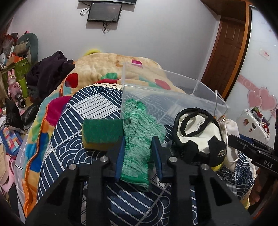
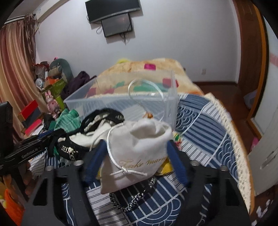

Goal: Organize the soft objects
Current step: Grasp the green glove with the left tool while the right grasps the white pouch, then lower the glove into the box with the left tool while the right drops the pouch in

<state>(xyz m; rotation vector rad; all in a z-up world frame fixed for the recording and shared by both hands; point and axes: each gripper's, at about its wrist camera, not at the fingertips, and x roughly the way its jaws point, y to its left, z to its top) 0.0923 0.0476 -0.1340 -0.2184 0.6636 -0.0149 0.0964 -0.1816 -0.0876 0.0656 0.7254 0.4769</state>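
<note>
Wall-mounted dark screen [image 1: 104, 11], brown wooden door [image 1: 225, 50], striped curtain [image 2: 12, 73], pink rabbit figurine [image 1: 13, 83] beside green box [image 1: 21, 67].

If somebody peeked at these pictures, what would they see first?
Probably the white drawstring pouch with gold writing, sitting between the right gripper fingers. Next, the green knitted cloth between the left gripper fingers, beside a green-and-yellow sponge, with a clear plastic box behind.

Pale walls [image 1: 156, 34] carried a dark screen [image 1: 104, 12]. A brown wooden door [image 1: 225, 52] stood right. Striped curtains [image 2: 12, 69] hung left, above a wood floor [image 2: 217, 87] beside the bed [image 2: 199, 121].
</note>
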